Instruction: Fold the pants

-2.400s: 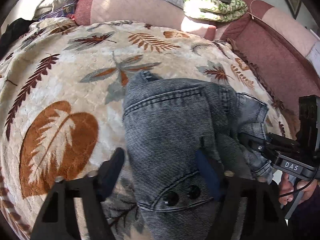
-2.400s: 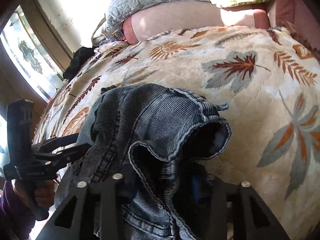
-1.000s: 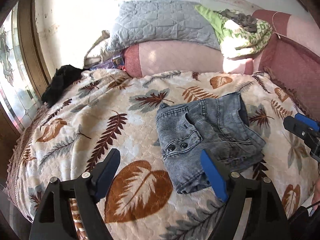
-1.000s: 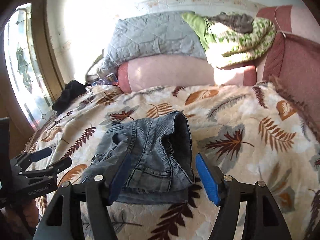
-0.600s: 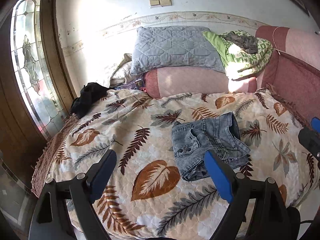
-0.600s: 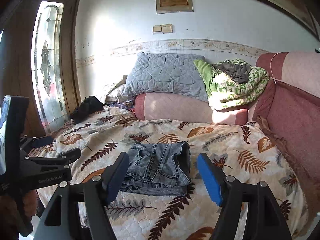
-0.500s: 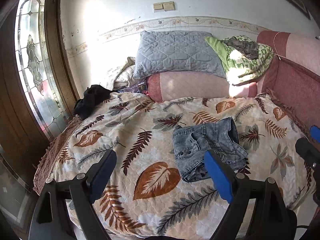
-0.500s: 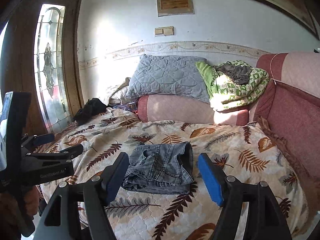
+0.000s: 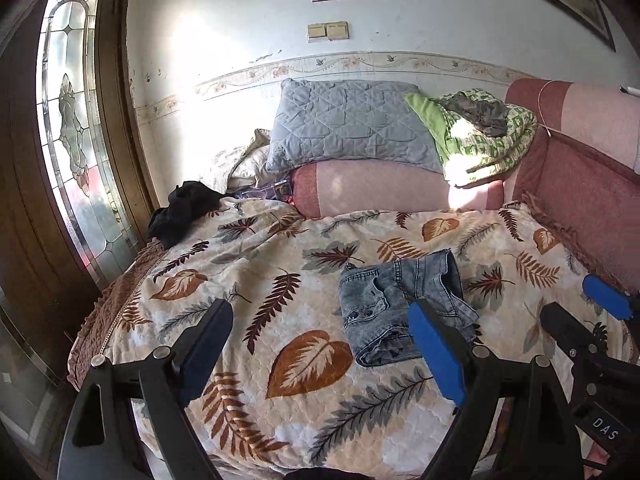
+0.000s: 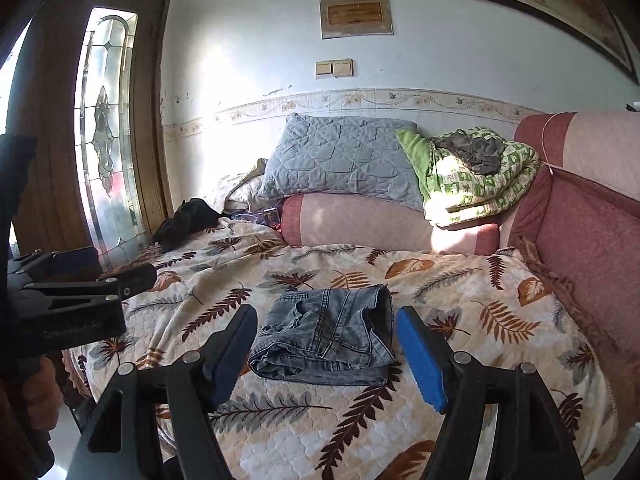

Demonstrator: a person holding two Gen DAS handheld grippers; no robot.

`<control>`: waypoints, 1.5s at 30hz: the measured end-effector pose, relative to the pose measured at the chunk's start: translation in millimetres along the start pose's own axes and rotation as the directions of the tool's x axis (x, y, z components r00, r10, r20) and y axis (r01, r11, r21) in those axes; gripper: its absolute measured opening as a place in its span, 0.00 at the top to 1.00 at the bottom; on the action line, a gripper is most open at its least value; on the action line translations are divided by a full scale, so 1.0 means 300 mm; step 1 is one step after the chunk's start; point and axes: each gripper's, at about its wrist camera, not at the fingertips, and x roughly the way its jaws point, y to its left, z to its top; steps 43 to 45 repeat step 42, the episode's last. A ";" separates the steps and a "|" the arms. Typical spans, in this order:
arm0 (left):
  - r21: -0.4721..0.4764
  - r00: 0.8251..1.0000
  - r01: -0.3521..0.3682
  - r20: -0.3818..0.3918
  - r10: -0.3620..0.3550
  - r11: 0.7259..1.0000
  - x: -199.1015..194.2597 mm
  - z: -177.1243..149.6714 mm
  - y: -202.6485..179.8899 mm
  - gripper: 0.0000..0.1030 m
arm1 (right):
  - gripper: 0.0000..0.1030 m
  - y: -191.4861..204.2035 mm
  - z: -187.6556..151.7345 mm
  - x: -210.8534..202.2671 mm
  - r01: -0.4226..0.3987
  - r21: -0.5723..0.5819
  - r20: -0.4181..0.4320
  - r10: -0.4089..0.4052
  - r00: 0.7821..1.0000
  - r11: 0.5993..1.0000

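Left hand-held gripper (image 9: 320, 344): jaws spread, empty, well back from pants (image 9: 404, 304). Pants: folded denim bundle on bed (image 9: 224, 264), mid-blanket, your side of pink bolster (image 9: 376, 188). Right hand-held gripper (image 10: 326, 354): spread, empty, short of pants. Fold judged done; check bundle edges lie square, keep both grippers clear.

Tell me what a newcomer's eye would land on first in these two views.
First, the folded denim pants lying alone in the middle of the leaf-print bedspread, with nothing touching them. Then the blue-padded left gripper and right gripper, both open and empty in the foreground. Behind, a grey quilted pillow leans against the wall.
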 end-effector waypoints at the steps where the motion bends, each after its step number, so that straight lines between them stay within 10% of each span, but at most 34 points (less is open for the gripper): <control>1: -0.003 1.000 -0.002 0.000 0.002 1.000 0.001 0.000 0.001 0.13 | 0.27 0.003 -0.004 0.007 -0.003 -0.001 -0.006 0.003 1.000 1.000; 36: -0.025 0.989 0.146 -0.034 -0.146 0.989 0.105 -0.020 -0.005 0.13 | 0.27 0.014 -0.060 0.170 -0.039 -0.003 -0.098 0.038 0.994 0.999; 45: 0.003 0.995 0.076 -0.061 -0.075 0.997 0.149 -0.028 -0.021 0.13 | 0.27 -0.028 -0.065 0.194 -0.019 0.035 -0.109 0.023 0.994 0.999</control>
